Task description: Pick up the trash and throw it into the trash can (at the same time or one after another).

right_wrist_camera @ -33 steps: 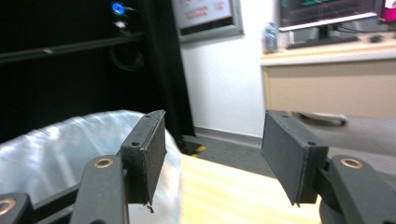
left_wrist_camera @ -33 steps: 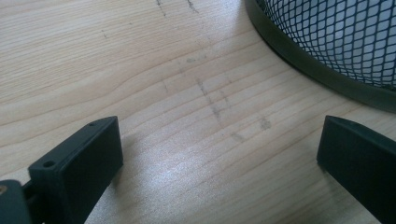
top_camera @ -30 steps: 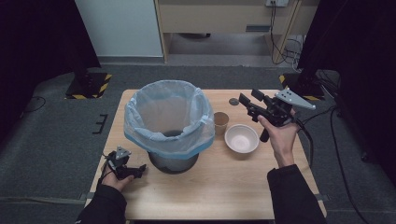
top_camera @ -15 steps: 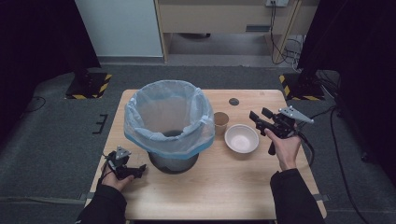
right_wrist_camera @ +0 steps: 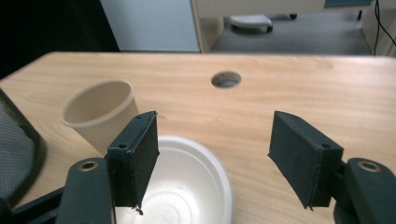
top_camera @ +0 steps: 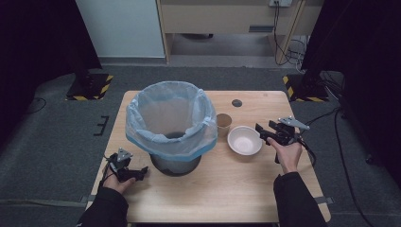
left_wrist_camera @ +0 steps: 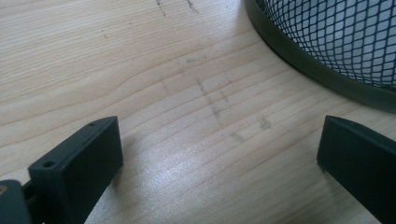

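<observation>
A black mesh waste bin lined with a pale blue bag stands in the middle of the wooden table. Right of it stand a tan paper cup and a white bowl. My right gripper hovers just right of the bowl, open and empty; its view shows the bowl below the jaws and the cup at the left. My left gripper rests open on the table at the bin's left foot, with the bin's base ahead on the right.
A round cable hole sits near the table's far edge, also seen as the cable hole beyond the bowl. Bare wood lies along the front of the table between my forearms. Dark floor surrounds the table.
My right gripper has come down and toward me, from above the far right of the table to beside the bowl. The left gripper has stayed put.
</observation>
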`<state>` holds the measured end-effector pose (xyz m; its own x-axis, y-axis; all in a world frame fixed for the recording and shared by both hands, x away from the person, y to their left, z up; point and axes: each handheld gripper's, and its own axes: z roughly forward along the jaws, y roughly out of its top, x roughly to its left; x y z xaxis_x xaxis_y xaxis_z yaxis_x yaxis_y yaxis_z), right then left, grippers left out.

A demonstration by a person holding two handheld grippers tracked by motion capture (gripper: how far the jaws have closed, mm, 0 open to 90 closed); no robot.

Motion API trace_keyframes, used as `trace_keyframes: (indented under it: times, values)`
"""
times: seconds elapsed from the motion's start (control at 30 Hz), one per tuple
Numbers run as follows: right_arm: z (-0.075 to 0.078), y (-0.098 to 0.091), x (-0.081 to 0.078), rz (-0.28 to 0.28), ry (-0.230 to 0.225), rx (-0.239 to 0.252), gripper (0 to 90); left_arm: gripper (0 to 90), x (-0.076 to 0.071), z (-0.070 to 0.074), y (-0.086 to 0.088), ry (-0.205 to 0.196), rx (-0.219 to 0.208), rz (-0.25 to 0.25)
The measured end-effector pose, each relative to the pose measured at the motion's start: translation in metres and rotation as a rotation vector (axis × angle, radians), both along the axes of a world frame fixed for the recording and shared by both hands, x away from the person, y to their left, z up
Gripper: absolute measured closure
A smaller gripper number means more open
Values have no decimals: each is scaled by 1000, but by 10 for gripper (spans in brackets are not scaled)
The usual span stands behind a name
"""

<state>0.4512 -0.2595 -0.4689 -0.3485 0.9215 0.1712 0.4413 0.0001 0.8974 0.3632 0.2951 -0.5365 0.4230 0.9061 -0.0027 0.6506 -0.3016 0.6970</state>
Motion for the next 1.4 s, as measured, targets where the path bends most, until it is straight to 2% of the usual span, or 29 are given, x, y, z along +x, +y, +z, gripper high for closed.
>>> trace_keyframes:
  times: [0.13,0.37,0.53,0.77,0.93,1.13,1.23,1.4]
  values:
    - [-14,-2,3,-17,26,-3,324,0,0,0,0,0,0,0]
    - [-34,-3,8,-22,90,-60,336,0,0,0,0,0,0,0]
    - [-43,1,10,-8,135,-86,360,0,0,0,0,0,0,0]
    - [-52,4,10,4,200,-91,431,0,0,0,0,0,0,0]
    - [-55,6,9,20,229,-101,528,0,0,0,0,0,0,0]
    - [-55,8,6,24,256,-115,701,0,0,0,0,0,0,0]
    - [-52,9,5,24,247,-108,755,0,0,0,0,0,0,0]
    - [-42,11,4,24,230,-97,790,0,0,0,0,0,0,0]
